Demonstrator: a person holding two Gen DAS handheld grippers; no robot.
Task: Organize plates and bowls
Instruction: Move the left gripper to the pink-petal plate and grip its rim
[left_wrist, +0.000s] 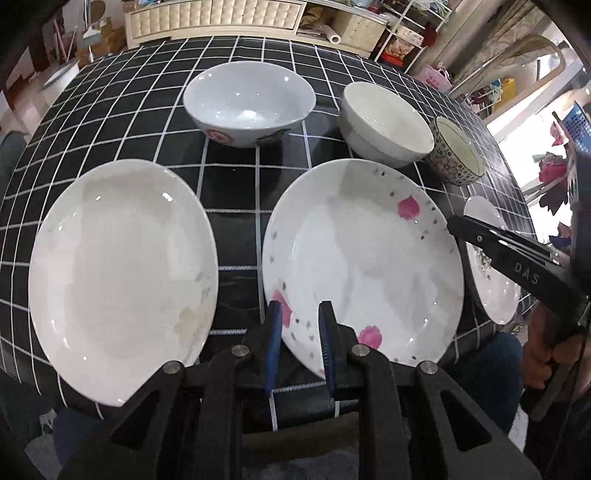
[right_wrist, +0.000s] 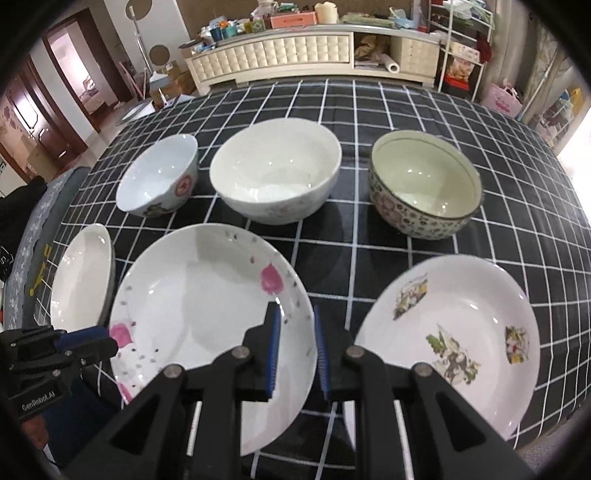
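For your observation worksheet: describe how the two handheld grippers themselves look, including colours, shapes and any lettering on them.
Both the left gripper and the right gripper are black, with angular linkage arms joined by round silver pivot pins. Their fingers carry ribbed blue pads. The left gripper's body reads "GenRobot.AI" in the right wrist view; the right's shows "DAS" in the left wrist view.

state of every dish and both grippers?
plain white plate: flat, empty
pink-petal plate: flat, empty
green-motif plate: flat, empty
red-emblem bowl: upright, empty
white bowl: upright, empty
patterned bowl: upright, empty
left gripper: open, holding nothing
right gripper: open, holding nothing
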